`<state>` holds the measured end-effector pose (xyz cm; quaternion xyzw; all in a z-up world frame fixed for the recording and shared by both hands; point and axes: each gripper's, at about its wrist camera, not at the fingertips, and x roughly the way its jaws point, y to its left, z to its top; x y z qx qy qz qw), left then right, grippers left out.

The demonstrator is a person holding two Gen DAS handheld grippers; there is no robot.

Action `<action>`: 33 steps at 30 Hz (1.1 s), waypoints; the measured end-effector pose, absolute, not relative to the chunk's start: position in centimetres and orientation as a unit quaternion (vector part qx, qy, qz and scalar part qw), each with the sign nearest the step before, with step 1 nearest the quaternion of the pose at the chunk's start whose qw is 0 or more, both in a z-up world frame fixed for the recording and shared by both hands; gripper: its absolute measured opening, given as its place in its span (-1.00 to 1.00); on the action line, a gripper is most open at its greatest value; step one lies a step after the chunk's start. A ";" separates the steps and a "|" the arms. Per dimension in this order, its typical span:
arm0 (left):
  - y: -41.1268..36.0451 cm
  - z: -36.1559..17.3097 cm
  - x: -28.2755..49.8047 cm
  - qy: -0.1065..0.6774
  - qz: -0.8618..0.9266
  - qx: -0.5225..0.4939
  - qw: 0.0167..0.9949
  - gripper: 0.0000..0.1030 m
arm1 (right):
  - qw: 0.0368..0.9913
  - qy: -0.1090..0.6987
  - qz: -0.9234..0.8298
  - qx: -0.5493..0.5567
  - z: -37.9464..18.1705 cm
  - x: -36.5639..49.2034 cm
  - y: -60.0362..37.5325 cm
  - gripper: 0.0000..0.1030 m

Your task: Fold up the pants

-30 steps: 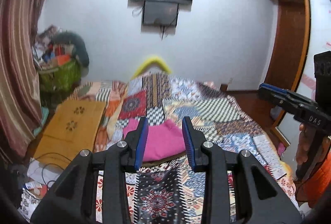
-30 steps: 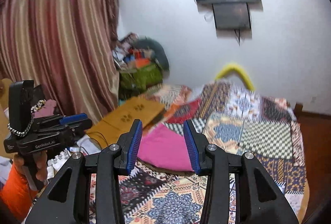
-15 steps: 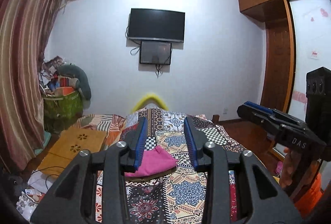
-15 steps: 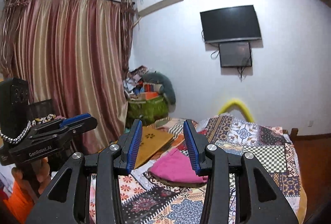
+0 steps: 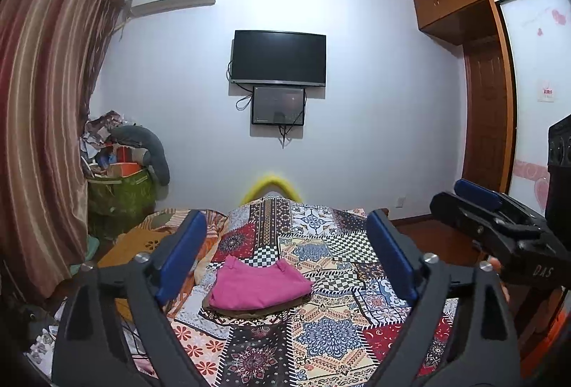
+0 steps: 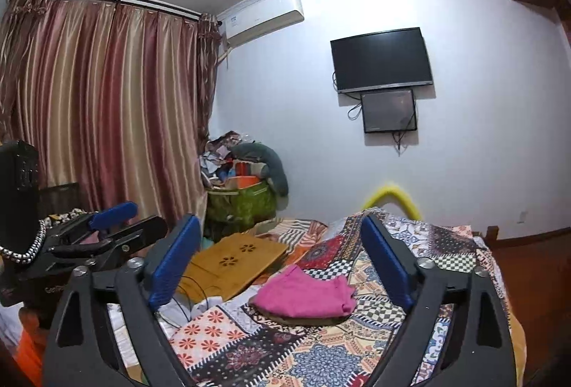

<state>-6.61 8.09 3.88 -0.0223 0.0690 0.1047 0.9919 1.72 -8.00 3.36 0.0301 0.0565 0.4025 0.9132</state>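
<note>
Pink pants (image 5: pixel 258 287) lie folded in a compact stack on a patchwork bedspread (image 5: pixel 332 333), on top of a brown cloth. They also show in the right wrist view (image 6: pixel 305 294). My left gripper (image 5: pixel 285 262) is open and empty, held well above and back from the pants. My right gripper (image 6: pixel 276 265) is open and empty too, also back from the bed. Each gripper shows in the other's view: the right one (image 5: pixel 474 205) at the right edge, the left one (image 6: pixel 114 226) at the left edge.
A wooden lap desk (image 6: pixel 232 262) lies on the bed's left side. A green basket of clutter (image 5: pixel 121 194) stands by the striped curtain (image 5: pixel 39 137). A TV (image 5: pixel 278 56) hangs on the far wall. A wooden wardrobe (image 5: pixel 485 94) stands at the right.
Both grippers have pulled back and tilted up from the bed, and their jaws have opened wide. The pants now look smaller and farther away.
</note>
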 end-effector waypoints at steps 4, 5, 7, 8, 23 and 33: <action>7.2 3.9 -7.3 0.052 0.114 -0.014 0.992 0.92 | 0.918 0.049 0.392 0.028 3.3 1.4 -8.2 1.00; 7.0 3.9 -7.5 0.051 0.114 -0.012 0.992 0.92 | 0.919 0.049 0.391 0.027 3.3 1.4 -8.2 1.00; 6.8 3.9 -7.5 0.049 0.113 -0.005 0.992 0.93 | 0.918 0.051 0.391 0.028 3.3 1.5 -8.3 1.00; 6.9 3.9 -7.6 0.049 0.113 -0.003 0.992 0.93 | 0.918 0.052 0.392 0.030 3.2 1.4 -8.4 1.00; 6.4 3.8 -7.4 0.051 0.111 -0.001 0.993 0.94 | 0.919 0.056 0.389 0.037 3.0 0.9 -9.1 1.00; 6.6 3.5 -7.2 0.053 0.113 -0.002 0.992 0.94 | 0.918 0.061 0.389 0.037 3.3 0.8 -8.9 1.00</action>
